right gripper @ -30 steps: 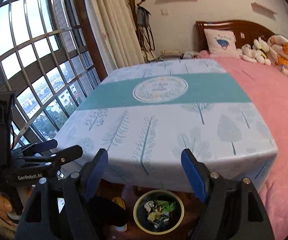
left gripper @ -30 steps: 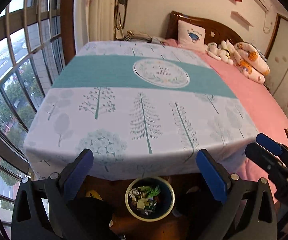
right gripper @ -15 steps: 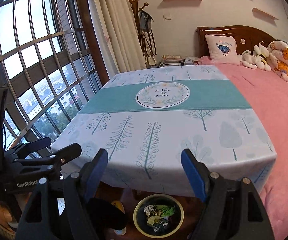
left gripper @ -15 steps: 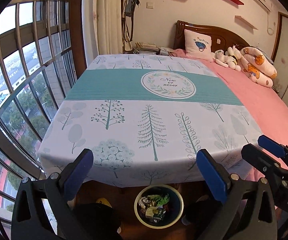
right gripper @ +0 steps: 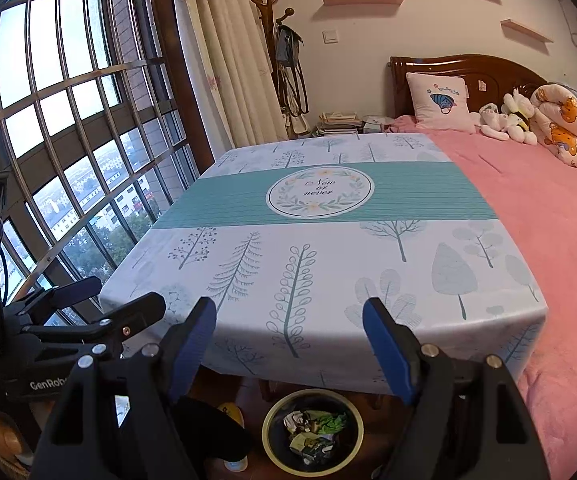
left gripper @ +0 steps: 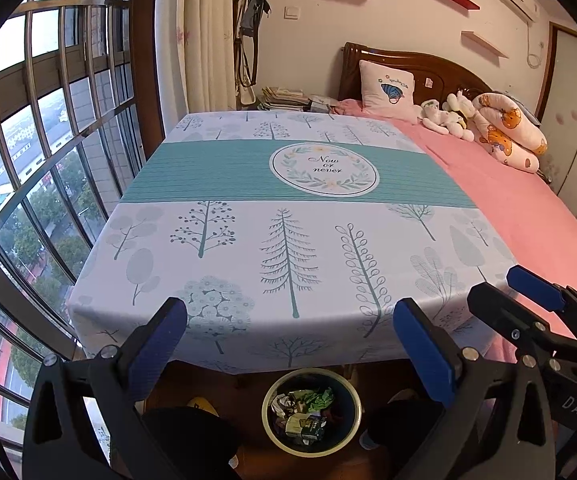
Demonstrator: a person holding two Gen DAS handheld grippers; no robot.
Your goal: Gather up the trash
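Observation:
A round bin (left gripper: 311,412) (right gripper: 313,432) with a pale rim stands on the wooden floor under the table's near edge, holding crumpled wrappers and green scraps. My left gripper (left gripper: 290,340) hovers above it, open, its blue pads wide apart with nothing between them. My right gripper (right gripper: 290,338) is open too and holds nothing. Each gripper shows in the other's view: the right gripper (left gripper: 528,304) at the right edge, the left gripper (right gripper: 104,296) at the lower left. The tablecloth (left gripper: 288,216) with its tree print bears no loose item.
A pink bed (left gripper: 528,208) touches the table's right side, with a pillow and soft toys at its head. A barred bay window (left gripper: 28,160) runs along the left. Curtain, coat stand and stacked books stand behind the table. Dark slippers (right gripper: 208,428) lie on the floor near the bin.
Both views have tilted upward: the table and bin sit lower in frame and more wall shows. Both grippers' jaws keep the same spread.

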